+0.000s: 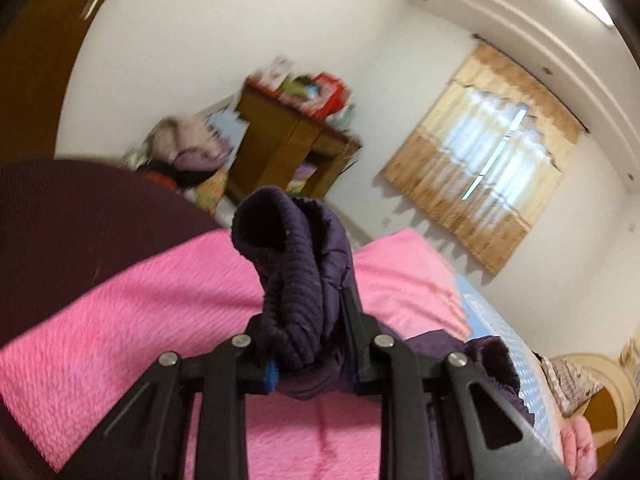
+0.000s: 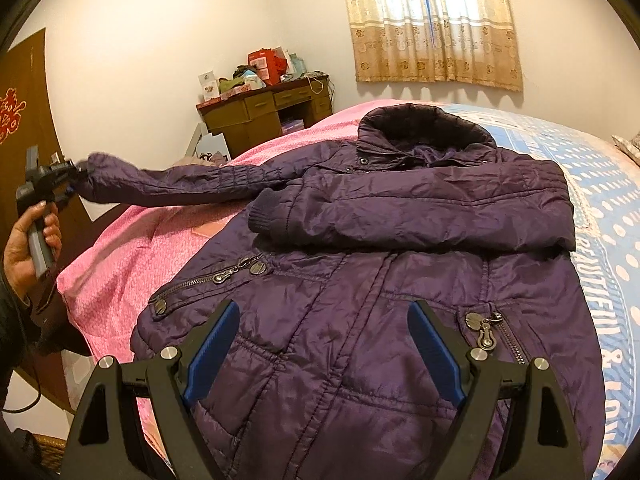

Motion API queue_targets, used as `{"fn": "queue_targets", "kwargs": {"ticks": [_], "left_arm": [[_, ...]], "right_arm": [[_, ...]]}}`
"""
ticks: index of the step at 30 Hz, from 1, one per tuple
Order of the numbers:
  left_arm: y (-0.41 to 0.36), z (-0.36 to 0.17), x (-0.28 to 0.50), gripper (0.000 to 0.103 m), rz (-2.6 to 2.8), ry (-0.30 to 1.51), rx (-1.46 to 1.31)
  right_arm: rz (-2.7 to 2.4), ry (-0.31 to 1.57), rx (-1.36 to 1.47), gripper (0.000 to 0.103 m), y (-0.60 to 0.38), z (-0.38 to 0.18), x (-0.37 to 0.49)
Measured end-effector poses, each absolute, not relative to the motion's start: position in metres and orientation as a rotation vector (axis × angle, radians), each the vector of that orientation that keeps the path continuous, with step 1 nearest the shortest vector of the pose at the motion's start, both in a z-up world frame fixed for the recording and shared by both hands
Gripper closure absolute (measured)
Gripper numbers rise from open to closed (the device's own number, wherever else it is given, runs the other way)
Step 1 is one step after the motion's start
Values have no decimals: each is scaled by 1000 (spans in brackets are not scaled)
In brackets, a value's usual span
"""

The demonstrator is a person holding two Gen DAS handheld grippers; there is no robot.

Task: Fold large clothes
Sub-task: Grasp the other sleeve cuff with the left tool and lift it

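Note:
A dark purple padded jacket (image 2: 360,280) lies face up on the bed, collar toward the far side. One sleeve (image 2: 420,204) is folded across its chest. The other sleeve (image 2: 180,184) stretches out to the left, lifted off the bed. My left gripper (image 1: 308,320) is shut on that sleeve's ribbed cuff (image 1: 288,264); it also shows in the right wrist view (image 2: 72,184), held in a hand. My right gripper (image 2: 320,336) is open and empty, hovering just above the jacket's lower front between two zip pockets.
The bed has a pink blanket (image 2: 132,252) on the left and a blue patterned sheet (image 2: 600,208) on the right. A wooden desk (image 2: 264,116) piled with boxes stands against the far wall. A curtained window (image 2: 432,20) is behind the bed. A dark wooden door (image 2: 24,92) is at left.

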State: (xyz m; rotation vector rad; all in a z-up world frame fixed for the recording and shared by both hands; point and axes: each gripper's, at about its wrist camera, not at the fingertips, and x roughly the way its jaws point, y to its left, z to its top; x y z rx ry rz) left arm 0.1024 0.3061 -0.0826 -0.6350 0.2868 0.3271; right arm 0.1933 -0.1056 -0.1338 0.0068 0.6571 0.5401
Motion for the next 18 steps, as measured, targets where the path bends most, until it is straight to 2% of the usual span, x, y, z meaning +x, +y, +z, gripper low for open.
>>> {"fn": "queue_targets", "kwargs": {"ticks": [11, 18], "left_arm": [[255, -7, 143, 82, 164, 173, -434], [183, 20, 178, 83, 33, 154, -307]], "right_arm": [[524, 637, 107, 17, -129, -131, 195], [506, 596, 173, 17, -152, -123, 192]]}}
